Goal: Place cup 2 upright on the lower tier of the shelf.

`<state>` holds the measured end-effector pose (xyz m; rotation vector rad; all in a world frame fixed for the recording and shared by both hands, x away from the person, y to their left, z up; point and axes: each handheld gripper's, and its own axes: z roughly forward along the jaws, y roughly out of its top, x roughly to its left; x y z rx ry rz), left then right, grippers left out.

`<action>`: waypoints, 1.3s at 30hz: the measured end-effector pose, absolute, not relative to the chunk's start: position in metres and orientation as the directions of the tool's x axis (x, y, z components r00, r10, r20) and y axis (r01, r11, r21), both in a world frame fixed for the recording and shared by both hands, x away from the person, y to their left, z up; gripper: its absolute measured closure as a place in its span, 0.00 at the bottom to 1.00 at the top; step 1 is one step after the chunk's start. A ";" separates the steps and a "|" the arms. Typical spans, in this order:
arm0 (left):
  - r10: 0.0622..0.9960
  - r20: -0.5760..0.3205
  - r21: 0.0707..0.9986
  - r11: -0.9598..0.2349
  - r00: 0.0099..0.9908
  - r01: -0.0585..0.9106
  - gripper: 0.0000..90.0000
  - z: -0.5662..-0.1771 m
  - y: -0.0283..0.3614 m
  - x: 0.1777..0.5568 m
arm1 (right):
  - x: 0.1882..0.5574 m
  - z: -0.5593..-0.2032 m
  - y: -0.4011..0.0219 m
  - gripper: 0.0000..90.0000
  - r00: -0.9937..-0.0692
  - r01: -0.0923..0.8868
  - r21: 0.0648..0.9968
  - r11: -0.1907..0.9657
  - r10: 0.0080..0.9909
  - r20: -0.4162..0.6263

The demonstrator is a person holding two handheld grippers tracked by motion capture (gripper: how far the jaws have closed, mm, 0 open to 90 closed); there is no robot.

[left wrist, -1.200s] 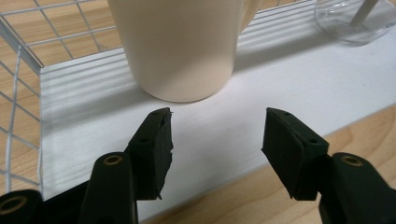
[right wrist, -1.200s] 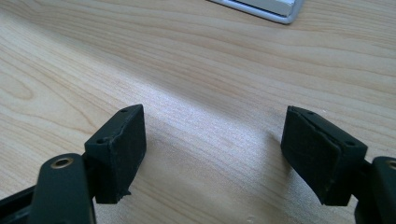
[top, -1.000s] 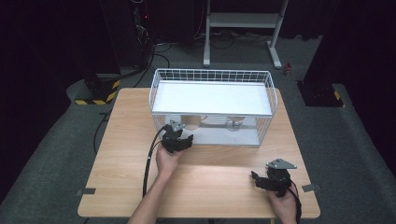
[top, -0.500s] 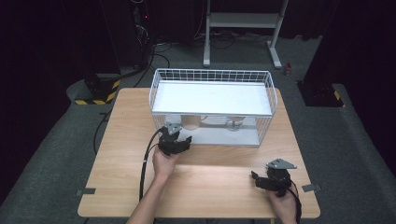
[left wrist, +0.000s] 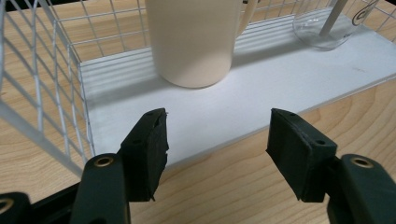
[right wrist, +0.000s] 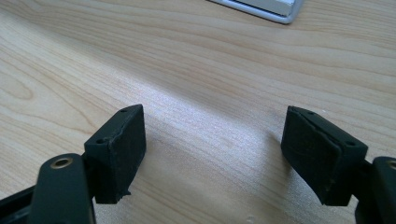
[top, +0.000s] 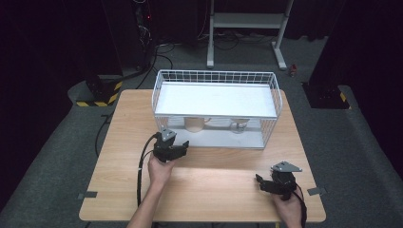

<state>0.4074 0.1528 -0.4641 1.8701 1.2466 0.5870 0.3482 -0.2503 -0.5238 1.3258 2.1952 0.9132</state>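
— Mug [left wrist: 194, 42]: cream, upright, on lower shelf of wire rack [top: 164, 102]; straight ahead of left claw [left wrist: 215, 147], just beyond pads.
— Left claw: nearer; jaws just widening, empty. Right claw [right wrist: 217, 154]: apart, empty, well off over worktop [top: 214, 190].

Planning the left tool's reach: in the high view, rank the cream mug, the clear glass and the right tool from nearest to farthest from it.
1. Cream mug, just ahead of the left tool, under the white wire rack's shelf.
2. Clear glass, farther right under that shelf.
3. Right tool, at the table's near right corner.
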 end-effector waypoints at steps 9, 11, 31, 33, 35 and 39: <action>0.914 -0.071 0.813 -0.179 0.399 0.554 0.40 -0.465 0.160 0.402 | 0.348 -0.524 -0.250 0.25 -0.459 0.615 0.716 0.331 0.888 -0.016; 0.915 -0.066 0.808 -0.185 0.397 0.559 0.40 -0.466 0.162 0.400 | 0.348 -0.524 -0.250 0.25 -0.459 0.615 0.716 0.330 0.888 -0.015; 0.911 -0.098 0.813 -0.159 0.401 0.561 0.36 -0.465 0.176 0.385 | 0.348 -0.524 -0.250 0.25 -0.456 0.617 0.716 0.327 0.890 -0.013; 0.911 -0.100 0.813 -0.157 0.400 0.560 0.35 -0.465 0.177 0.383 | 0.348 -0.524 -0.250 0.25 -0.456 0.617 0.716 0.327 0.890 -0.013; 0.910 -0.093 0.812 -0.166 0.403 0.560 0.35 -0.465 0.178 0.381 | 0.348 -0.524 -0.250 0.25 -0.456 0.618 0.715 0.327 0.890 -0.013; 0.909 -0.105 0.812 -0.156 0.404 0.562 0.34 -0.465 0.182 0.378 | 0.348 -0.524 -0.250 0.25 -0.457 0.616 0.716 0.328 0.889 -0.014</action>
